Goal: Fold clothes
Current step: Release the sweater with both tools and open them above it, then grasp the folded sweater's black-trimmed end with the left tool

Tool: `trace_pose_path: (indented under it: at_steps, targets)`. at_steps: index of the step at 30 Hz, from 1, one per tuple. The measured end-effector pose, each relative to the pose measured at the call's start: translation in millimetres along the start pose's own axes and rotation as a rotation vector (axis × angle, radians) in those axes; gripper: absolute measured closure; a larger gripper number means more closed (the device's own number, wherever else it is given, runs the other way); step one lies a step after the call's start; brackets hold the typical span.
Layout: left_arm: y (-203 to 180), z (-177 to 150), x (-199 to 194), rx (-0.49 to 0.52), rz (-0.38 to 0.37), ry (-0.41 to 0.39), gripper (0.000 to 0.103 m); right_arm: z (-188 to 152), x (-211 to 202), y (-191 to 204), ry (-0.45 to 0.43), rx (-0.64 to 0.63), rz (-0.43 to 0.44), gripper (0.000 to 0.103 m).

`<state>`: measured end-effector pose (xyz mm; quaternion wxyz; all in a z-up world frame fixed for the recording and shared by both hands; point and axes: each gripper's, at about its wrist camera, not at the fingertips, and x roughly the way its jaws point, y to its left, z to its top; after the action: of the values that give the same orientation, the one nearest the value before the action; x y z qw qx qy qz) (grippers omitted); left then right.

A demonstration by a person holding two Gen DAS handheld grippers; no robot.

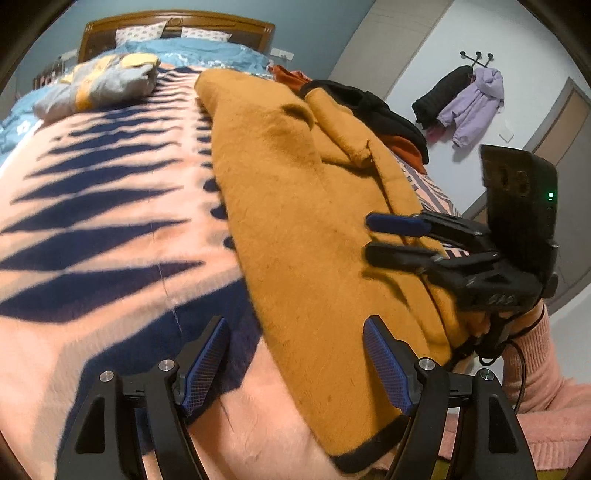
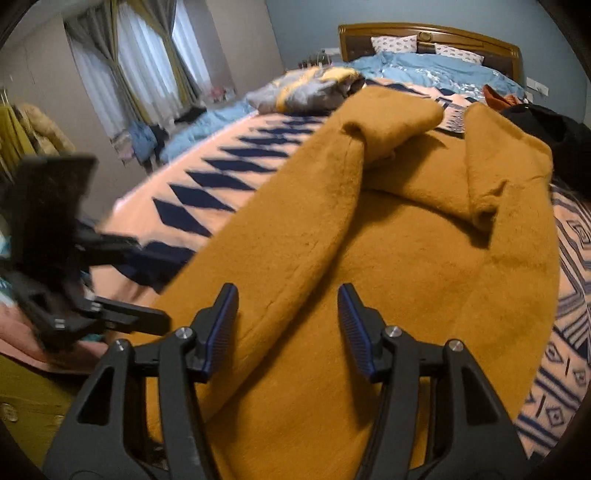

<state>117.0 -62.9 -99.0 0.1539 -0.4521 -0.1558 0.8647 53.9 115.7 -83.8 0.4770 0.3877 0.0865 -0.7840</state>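
A mustard fuzzy garment (image 1: pixel 295 206) lies flat along the pink blanket with navy diamonds (image 1: pixel 110 229), its black-trimmed hem nearest me. In the right wrist view the garment (image 2: pixel 388 295) fills the middle, with both sleeves folded in over its body. My left gripper (image 1: pixel 295 365) stands open just above the hem's left edge, holding nothing. My right gripper (image 2: pixel 288 325) is open above the garment's lower part, empty. It shows from the side as the right gripper (image 1: pixel 369 238) over the garment's right edge. The left gripper (image 2: pixel 147 280) appears blurred at the left.
A folded grey and yellow garment (image 1: pixel 103 85) sits near the blue duvet (image 1: pixel 207 51) and headboard (image 1: pixel 177 22). Black clothes (image 1: pixel 369 107) and an orange piece are heaped at the far right of the bed. Coats (image 1: pixel 472 99) hang on the wall. A pink sleeve (image 1: pixel 532 354) is behind the right gripper.
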Motion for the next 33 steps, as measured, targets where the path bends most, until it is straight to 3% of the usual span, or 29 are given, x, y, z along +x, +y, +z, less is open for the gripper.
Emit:
trace_pose_path:
  at_steps: [2, 8, 13, 17, 22, 27, 30, 33]
  targets:
    - [1, -2, -2, -0.012, -0.032, -0.001, 0.021, -5, -18, -6, -0.036, 0.032, 0.001, 0.045]
    - [-4, -13, -2, -0.019, -0.097, 0.015, 0.020, -42, -80, -41, -0.148, 0.227, -0.013, 0.044]
    - [-13, -19, 1, -0.014, -0.171, 0.052, 0.019, -93, -114, -70, -0.146, 0.401, -0.078, 0.039]
    - [-19, -21, 6, -0.019, -0.243, 0.083, 0.019, -119, -118, -76, -0.130, 0.488, -0.013, 0.039]
    - [-34, -25, 16, -0.005, -0.336, 0.128, 0.018, -131, -113, -66, -0.137, 0.487, 0.087, 0.039]
    - [-34, -21, 25, -0.056, -0.394, 0.147, 0.018, -136, -106, -55, -0.145, 0.466, 0.198, 0.038]
    - [-33, -18, 31, -0.090, -0.424, 0.156, 0.021, -137, -102, -51, -0.172, 0.475, 0.293, 0.038]
    - [-28, -15, 34, -0.126, -0.402, 0.152, 0.045, -134, -98, -49, -0.176, 0.476, 0.305, 0.041]
